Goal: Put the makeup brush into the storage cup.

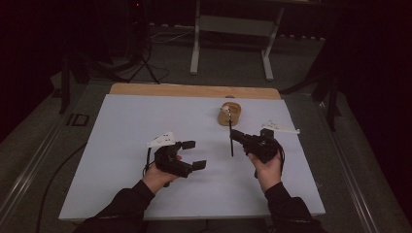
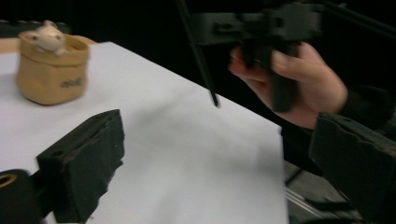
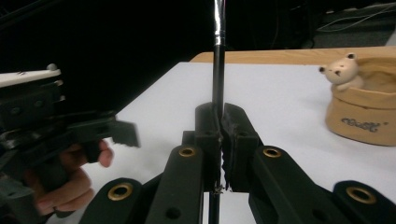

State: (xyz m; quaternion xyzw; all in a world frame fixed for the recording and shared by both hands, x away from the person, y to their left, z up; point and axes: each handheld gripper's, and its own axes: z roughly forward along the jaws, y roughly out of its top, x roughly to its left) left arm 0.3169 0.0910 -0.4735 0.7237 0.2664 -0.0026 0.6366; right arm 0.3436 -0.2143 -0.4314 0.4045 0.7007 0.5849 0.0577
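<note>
Two grippers are held over a white table point(image 1: 121, 160). The right gripper point(image 3: 219, 140) has its jaws squeezed tight on a thin black stick point(image 3: 217, 70), maybe a pen or a brush; I cannot tell which. From above, the stick point(image 1: 230, 138) runs from near the little tan pot point(image 1: 230, 114) back toward the person, and the right gripper point(image 1: 239, 135) grabs it from the side. The stick is up off the table. A small bear point(image 3: 343, 70) sits on the rim of the pot point(image 3: 362, 112), near the far edge of the table. The left gripper point(image 1: 193, 154) has its jaws spread wide with nothing between them. It is near the middle of the table, a little way left of the stick, not touching it.
</note>
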